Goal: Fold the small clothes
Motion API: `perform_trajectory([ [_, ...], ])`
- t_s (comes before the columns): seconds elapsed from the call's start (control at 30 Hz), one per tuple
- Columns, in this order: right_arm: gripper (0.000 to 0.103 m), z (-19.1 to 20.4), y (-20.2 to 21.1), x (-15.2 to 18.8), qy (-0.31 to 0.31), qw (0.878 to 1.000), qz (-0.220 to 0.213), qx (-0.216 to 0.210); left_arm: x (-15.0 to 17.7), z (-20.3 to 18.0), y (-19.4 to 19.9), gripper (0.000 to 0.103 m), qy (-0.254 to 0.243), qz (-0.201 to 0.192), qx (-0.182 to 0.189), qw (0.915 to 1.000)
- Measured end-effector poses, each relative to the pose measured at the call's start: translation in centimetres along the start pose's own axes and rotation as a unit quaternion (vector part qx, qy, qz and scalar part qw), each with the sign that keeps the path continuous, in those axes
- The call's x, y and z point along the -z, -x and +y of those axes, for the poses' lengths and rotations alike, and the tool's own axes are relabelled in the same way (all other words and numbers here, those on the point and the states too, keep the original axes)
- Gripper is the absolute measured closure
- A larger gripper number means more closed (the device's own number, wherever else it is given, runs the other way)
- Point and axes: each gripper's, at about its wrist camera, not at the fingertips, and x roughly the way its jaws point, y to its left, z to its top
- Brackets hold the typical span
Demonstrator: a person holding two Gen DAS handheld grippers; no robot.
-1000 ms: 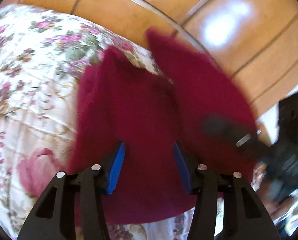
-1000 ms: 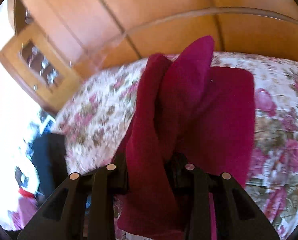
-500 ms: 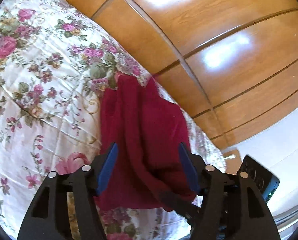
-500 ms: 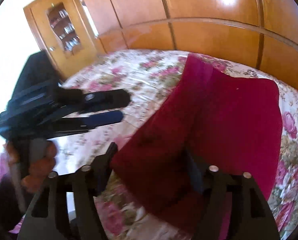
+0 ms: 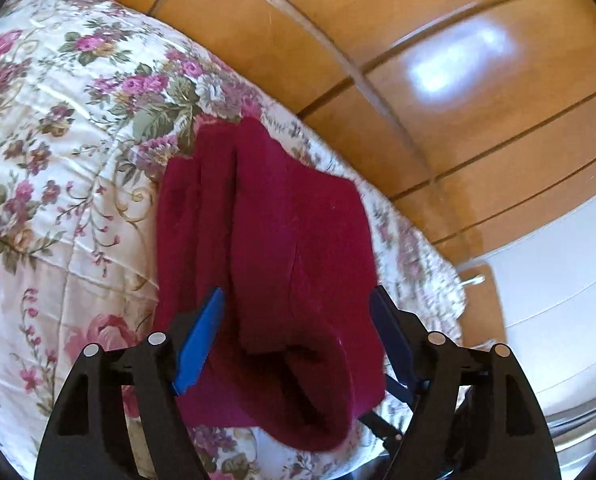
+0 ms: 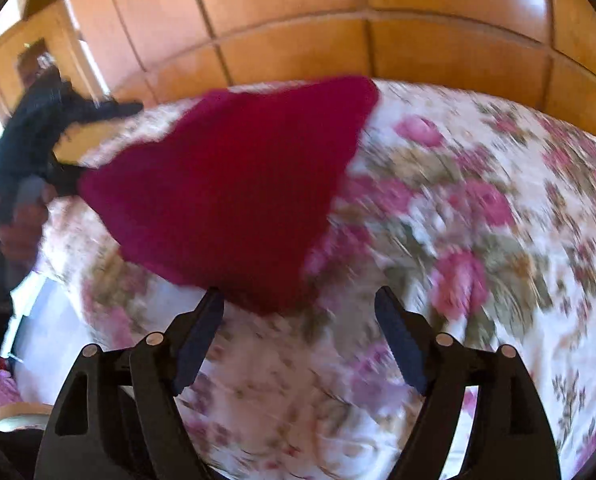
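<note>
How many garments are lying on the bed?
1: a dark red garment, folded, lying on the floral bedspread near the wooden panelling. Others may lie outside both views.

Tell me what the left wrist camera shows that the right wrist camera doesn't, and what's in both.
Only the left wrist view shows the layered folds of the red garment lying between the opening left gripper.

Only the right wrist view shows the opening right gripper with nothing between its fingers, and a wooden cabinet beyond.

Both show the garment on the floral bedspread and the wooden headboard.
</note>
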Motion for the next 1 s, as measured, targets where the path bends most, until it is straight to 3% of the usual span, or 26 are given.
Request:
perform_trajectory([
  [0.07,0.021,-0.7,-0.6,0.7,-0.011,1.000,0.004,0.020,-0.4,-0.1,-1.4,0.030,-0.001,0.014,-0.013,0.9998],
  [0.13,0.016,-1.5,-1.0,0.9,-0.036,0.999,0.006,0.014,-0.5,0.0,-2.5,0.033,0.000,0.023,-0.032,0.9992],
  [0.2,0.014,-1.8,-1.2,1.0,-0.052,0.999,0.005,0.010,-0.5,-0.1,-3.2,0.070,-0.013,0.030,-0.057,0.9979],
  [0.23,0.013,-2.0,-1.0,1.0,-0.056,0.998,0.005,0.007,-0.4,-0.2,-3.0,0.076,-0.022,0.023,-0.070,0.9971],
  [0.33,0.013,-2.2,-0.6,0.7,-0.053,0.999,-0.004,0.002,-0.1,-0.9,-1.0,0.082,-0.048,-0.024,-0.058,0.9969],
  [0.5,0.014,-2.0,1.2,0.0,-0.045,0.999,-0.026,-0.004,0.8,-1.1,1.0,0.084,-0.098,-0.046,-0.096,0.9895],
  [0.57,0.025,-1.6,2.4,-0.7,-0.045,0.998,-0.046,-0.018,1.0,-0.4,0.3,0.084,-0.100,-0.039,-0.115,0.9875],
  [0.63,0.057,-0.6,2.8,-1.8,-0.031,0.997,-0.051,-0.039,1.3,0.5,-0.8,0.084,-0.095,-0.027,-0.132,0.9863],
  [0.73,0.077,1.8,2.1,-3.0,0.018,0.998,-0.053,-0.042,1.4,1.0,-1.8,0.084,-0.082,-0.027,-0.144,0.9858],
  [0.83,0.079,3.3,-0.4,-3.1,0.049,0.998,-0.017,-0.032,1.0,0.9,-1.5,0.084,-0.081,-0.037,-0.148,0.9850],
  [0.9,0.079,3.6,-2.7,-2.4,0.056,0.998,0.023,-0.017,0.8,0.8,-1.7,0.084,-0.107,-0.038,-0.174,0.9782],
  [1.0,0.077,3.5,-3.4,-1.5,0.059,0.998,0.028,-0.006,1.4,0.9,-2.6,0.084,-0.134,-0.027,-0.195,0.9713],
])
